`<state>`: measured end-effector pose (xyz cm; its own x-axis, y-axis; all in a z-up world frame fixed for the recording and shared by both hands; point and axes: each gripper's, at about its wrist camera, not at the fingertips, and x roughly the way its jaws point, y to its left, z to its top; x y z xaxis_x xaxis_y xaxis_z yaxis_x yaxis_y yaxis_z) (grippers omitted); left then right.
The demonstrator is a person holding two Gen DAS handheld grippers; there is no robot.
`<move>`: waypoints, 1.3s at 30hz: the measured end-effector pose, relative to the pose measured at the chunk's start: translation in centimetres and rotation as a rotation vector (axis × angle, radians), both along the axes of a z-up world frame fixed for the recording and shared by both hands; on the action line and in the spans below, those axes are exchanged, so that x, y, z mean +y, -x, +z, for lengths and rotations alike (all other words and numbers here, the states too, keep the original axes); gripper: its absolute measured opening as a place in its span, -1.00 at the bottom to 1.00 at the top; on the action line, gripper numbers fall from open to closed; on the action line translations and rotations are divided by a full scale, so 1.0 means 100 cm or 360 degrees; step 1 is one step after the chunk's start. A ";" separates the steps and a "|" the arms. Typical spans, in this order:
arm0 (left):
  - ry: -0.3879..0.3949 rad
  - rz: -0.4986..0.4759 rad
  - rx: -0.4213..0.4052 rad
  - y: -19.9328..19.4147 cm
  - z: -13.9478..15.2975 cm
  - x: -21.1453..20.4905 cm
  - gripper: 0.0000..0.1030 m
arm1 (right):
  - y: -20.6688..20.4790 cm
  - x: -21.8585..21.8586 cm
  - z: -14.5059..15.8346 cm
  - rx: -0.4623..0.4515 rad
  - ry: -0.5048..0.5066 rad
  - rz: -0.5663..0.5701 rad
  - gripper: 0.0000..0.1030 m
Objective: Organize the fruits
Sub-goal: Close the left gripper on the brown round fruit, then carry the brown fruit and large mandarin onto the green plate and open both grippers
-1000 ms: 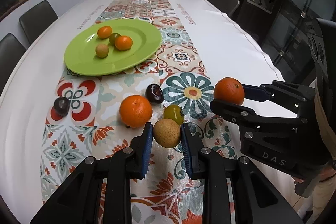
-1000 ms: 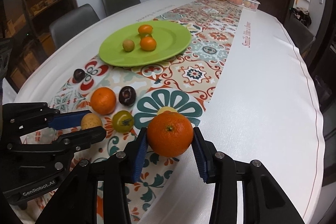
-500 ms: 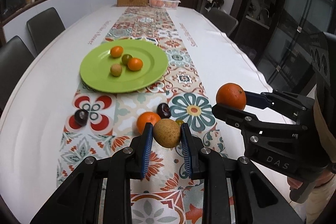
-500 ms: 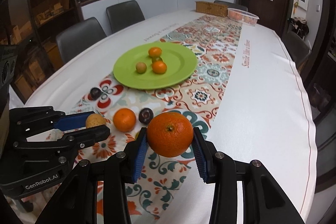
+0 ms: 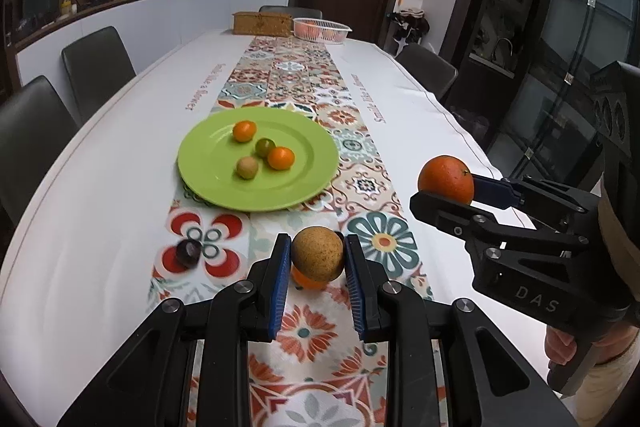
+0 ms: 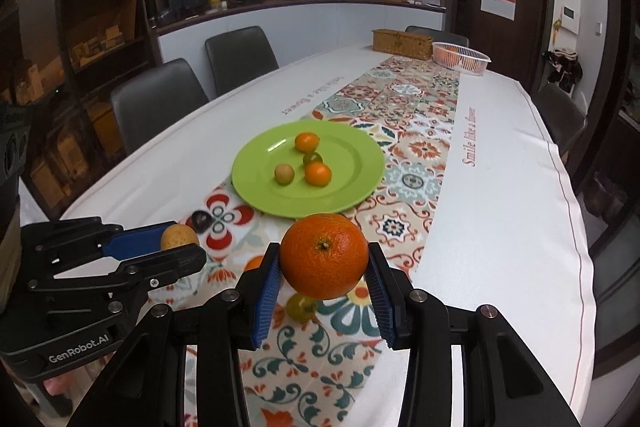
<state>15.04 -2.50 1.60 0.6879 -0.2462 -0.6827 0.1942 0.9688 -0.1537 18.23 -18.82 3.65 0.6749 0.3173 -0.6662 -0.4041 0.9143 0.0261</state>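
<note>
Left gripper (image 5: 317, 259) clamped on a small round tan fruit (image 5: 318, 253), jaws pressed to its two sides, carried clear above the patterned runner (image 5: 304, 75). Right gripper (image 6: 323, 269) clamped likewise on a larger orange (image 6: 324, 255), stem end turned to the camera, lifted off the table (image 5: 100, 211). Ahead, beyond both loads, a green plate (image 5: 208, 183) already carrying four small fruits near its middle, with bare rim left on the near side. Still down on the runner: a dark plum (image 5: 188, 251), an orange fruit partly hidden under the tan one, and a yellow-green fruit (image 6: 301, 307) under the orange. Judged by looks, both held fruits light, firm-skinned and round, so prone to rolling once released; the orange's waxy peel likely a little slippery, the tan skin rougher and grippier. Best held across the widest part, as now, with modest pressure to avoid bruising. Setting down low and gently, apart from the plated fruits, probably the safest release.
</note>
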 end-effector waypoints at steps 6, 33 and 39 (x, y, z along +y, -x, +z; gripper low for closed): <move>-0.0022 0.0019 -0.0051 -0.015 0.006 0.014 -0.48 | -0.015 0.013 0.004 -0.0005 0.0002 -0.0005 -0.18; -0.0088 0.0027 0.0056 -0.159 -0.018 0.057 -0.48 | -0.158 0.066 -0.026 0.0159 0.0094 -0.0003 -0.18; -0.0055 0.0021 0.0157 -0.187 -0.037 0.061 -0.48 | -0.186 0.069 -0.042 0.0213 0.0128 -0.0029 -0.18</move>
